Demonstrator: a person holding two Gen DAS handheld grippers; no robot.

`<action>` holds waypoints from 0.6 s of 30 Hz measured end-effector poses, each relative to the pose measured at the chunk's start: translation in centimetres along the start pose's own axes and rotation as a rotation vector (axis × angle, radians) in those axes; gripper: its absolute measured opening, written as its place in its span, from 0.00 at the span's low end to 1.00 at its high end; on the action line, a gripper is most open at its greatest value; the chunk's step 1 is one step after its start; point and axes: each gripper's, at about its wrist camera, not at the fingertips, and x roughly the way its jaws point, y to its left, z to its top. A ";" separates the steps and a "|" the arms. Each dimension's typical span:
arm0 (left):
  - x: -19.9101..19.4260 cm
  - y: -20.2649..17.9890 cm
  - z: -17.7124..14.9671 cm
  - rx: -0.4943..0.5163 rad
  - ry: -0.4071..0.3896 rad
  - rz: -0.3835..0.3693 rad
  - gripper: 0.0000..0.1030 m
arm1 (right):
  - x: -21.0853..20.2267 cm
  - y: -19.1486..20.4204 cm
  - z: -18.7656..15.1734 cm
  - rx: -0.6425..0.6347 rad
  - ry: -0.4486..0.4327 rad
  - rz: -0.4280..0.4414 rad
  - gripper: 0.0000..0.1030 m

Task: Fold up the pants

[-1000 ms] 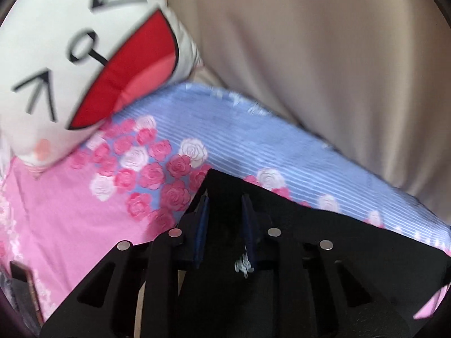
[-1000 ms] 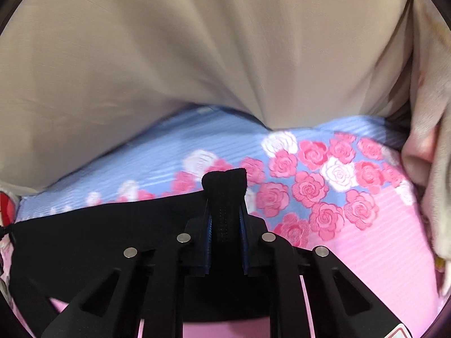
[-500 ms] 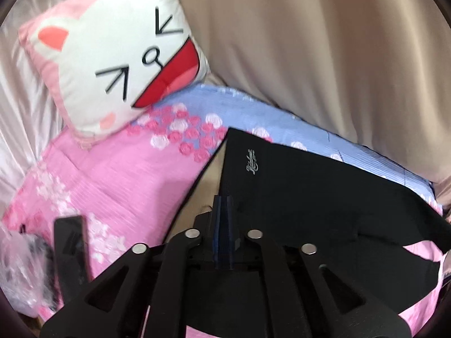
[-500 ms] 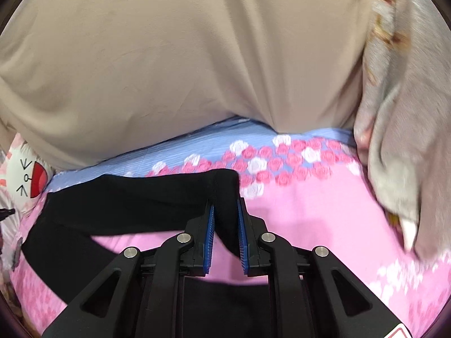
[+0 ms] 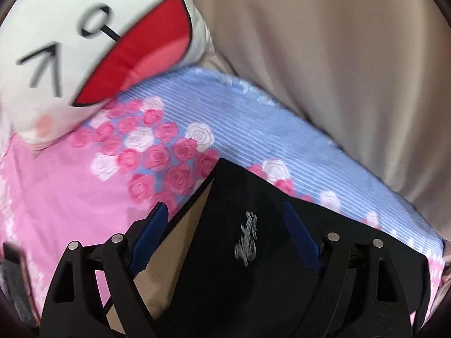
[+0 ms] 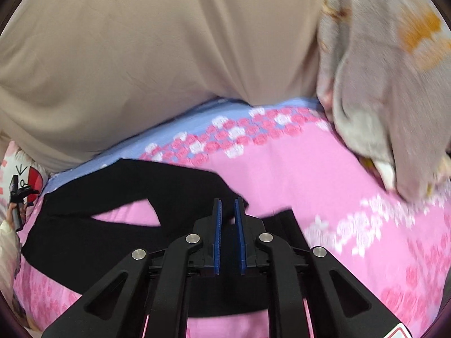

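Black pants (image 5: 248, 242) lie on the pink floral sheet (image 5: 70, 186). Left gripper (image 5: 225, 211) is opening wide, pants between its pads but untouched. Right gripper (image 6: 228, 205) is nearly closed, pinching pants fabric.

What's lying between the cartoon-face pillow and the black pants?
In the left wrist view, only bedsheet, printed with pink and white roses, lies between the pillow and the pants; nothing rests on that stretch.
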 end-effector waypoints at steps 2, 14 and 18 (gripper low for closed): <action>2.0 -0.1 0.4 -0.004 0.028 0.003 0.79 | 0.0 0.1 -1.1 0.012 0.007 -0.006 0.11; -5.2 2.0 -1.6 0.045 -0.087 -0.220 0.20 | 0.5 2.8 -3.9 0.026 0.050 0.030 0.34; -9.6 2.4 -3.3 0.074 -0.108 -0.217 0.20 | 1.6 3.6 -3.4 0.034 0.075 0.087 0.53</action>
